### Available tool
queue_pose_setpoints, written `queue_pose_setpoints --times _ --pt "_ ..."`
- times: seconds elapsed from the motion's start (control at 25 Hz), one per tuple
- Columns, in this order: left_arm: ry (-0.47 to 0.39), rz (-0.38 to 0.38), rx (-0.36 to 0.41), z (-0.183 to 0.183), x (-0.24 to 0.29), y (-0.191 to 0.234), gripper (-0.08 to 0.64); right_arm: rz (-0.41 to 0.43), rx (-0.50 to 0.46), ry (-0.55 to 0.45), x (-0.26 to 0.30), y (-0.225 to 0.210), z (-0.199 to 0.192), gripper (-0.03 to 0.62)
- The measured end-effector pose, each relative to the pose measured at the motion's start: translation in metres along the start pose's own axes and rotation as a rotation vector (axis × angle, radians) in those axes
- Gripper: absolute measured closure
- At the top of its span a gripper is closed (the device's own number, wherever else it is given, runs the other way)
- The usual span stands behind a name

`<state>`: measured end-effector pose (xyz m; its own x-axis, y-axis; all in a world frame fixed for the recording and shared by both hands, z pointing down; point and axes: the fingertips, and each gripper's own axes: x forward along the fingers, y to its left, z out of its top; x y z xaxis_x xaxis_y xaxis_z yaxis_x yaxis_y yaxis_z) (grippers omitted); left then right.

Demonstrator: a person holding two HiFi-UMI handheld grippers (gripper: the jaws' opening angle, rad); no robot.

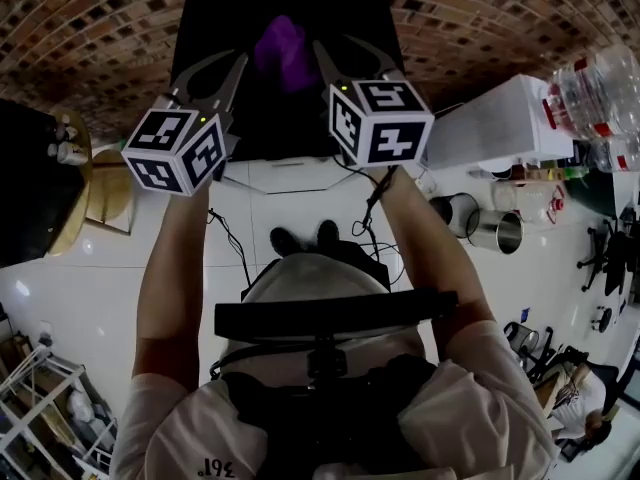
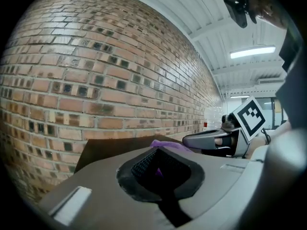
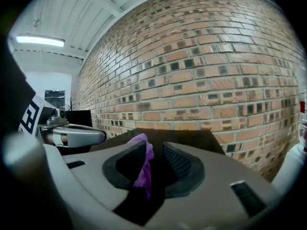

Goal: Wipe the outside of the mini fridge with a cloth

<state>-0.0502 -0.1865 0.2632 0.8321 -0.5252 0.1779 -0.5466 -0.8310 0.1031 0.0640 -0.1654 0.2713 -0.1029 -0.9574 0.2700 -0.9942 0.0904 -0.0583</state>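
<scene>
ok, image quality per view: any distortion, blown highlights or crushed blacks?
Head view: heavy fisheye bows brick wall; mini fridge crushed black, purple cloth soft. Left gripper view: ceiling light blown out, corners vignetted. Right gripper view: wall curved, cloth sharp.

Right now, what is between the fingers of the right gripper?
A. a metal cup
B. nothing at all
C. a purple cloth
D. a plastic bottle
C: in the right gripper view, a purple cloth hangs between the parted fingers of the right gripper, lying against one of them.
</scene>
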Motion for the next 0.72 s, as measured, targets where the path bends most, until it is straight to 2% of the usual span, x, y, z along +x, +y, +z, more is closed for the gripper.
queue_pose_setpoints --times 0.24,0.72 --pt "0.016 0.058 -0.003 -0.002 -0.001 0.011 0.558 0.019 -0.001 0.024 0.006 0.004 -0.003 0.482" --pt "0.014 0.014 0.003 -0.006 0.001 0.010 0.558 0.010 -0.004 0.017 0.010 0.007 -0.004 0.486"
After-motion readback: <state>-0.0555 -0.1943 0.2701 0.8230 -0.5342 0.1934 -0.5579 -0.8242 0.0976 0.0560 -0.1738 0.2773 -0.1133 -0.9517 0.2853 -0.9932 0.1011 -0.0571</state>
